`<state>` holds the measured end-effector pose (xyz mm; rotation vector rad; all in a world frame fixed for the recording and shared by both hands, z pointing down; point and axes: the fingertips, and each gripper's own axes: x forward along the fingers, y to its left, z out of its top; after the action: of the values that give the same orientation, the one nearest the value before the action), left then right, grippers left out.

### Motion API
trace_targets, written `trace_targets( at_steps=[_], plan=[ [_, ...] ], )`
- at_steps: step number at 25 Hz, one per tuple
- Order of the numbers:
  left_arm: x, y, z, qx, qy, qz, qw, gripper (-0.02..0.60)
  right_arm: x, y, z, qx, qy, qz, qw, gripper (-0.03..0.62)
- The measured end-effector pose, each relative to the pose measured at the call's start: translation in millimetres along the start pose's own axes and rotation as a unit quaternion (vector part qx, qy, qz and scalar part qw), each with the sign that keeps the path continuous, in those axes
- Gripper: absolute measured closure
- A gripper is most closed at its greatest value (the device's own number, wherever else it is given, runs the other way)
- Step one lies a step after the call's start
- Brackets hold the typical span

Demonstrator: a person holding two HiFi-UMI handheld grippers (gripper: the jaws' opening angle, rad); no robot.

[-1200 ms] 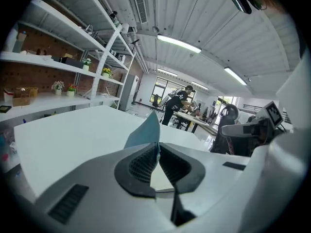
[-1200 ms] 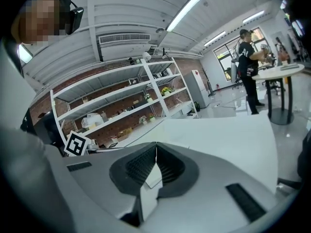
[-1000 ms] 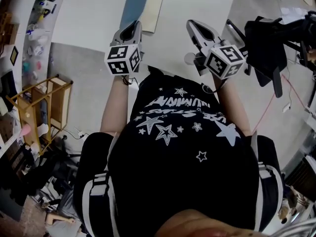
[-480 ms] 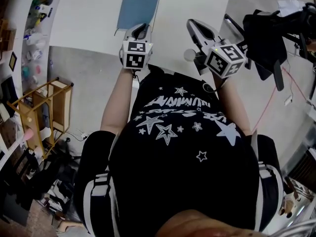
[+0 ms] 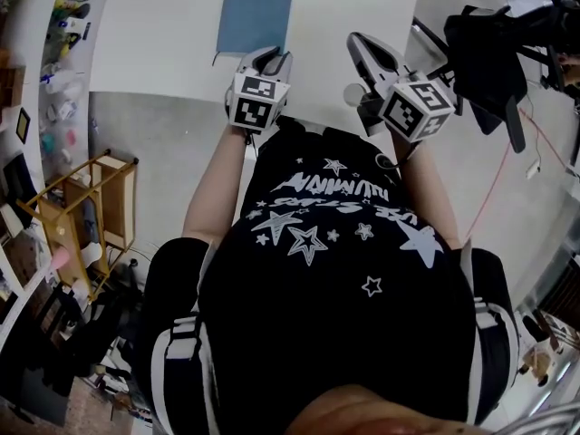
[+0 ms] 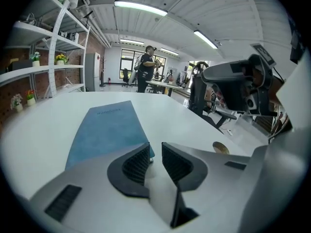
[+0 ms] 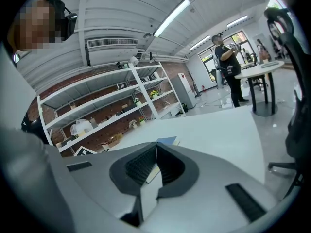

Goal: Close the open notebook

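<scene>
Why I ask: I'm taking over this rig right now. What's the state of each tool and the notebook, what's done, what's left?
Left tool: jaws slightly apart, just been opening, nothing between them, at the near edge of the notebook.
Right tool: shut, empty, off to the notebook's right.
Notebook: closed, blue cover up, flat on the white table.
Done: the closing. Left: probably only drawing both tools back.

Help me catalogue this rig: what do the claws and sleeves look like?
The left claw and right claw are silver-grey shells with black ribbed pads, each carrying a white cube of black square markers. The T-shirt is black, short-sleeved, white-starred.
</scene>
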<state>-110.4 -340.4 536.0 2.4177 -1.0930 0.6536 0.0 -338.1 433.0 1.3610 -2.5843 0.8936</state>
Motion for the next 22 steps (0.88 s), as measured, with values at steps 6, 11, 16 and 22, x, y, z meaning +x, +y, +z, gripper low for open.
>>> trace_targets(
  at_steps=[6, 11, 16, 22],
  plan=[
    [-0.6, -6.4, 0.6, -0.017, -0.005, 0.005, 0.9998, 0.515, -11.9, -3.5, 0.0, 0.009, -0.012, -0.001, 1.000, 0.585],
    [-8.8, -25.7, 29.6, -0.022, -0.047, 0.046, 0.9976, 0.516, -33.8, -15.0, 10.1, 0.001, -0.024, 0.030, 0.999, 0.585],
    [-36.2, -57.6, 52.3, -0.046, -0.095, 0.082, 0.9910, 0.517, -63.6, -21.1, 15.5, -0.001, -0.033, 0.062, 0.998, 0.585],
    [-68.7, -112.2, 61.3, -0.100, -0.161, 0.110, 0.9757, 0.518, -113.7, -42.8, 7.4, -0.020, -0.028, 0.083, 0.996, 0.585]
  ],
)
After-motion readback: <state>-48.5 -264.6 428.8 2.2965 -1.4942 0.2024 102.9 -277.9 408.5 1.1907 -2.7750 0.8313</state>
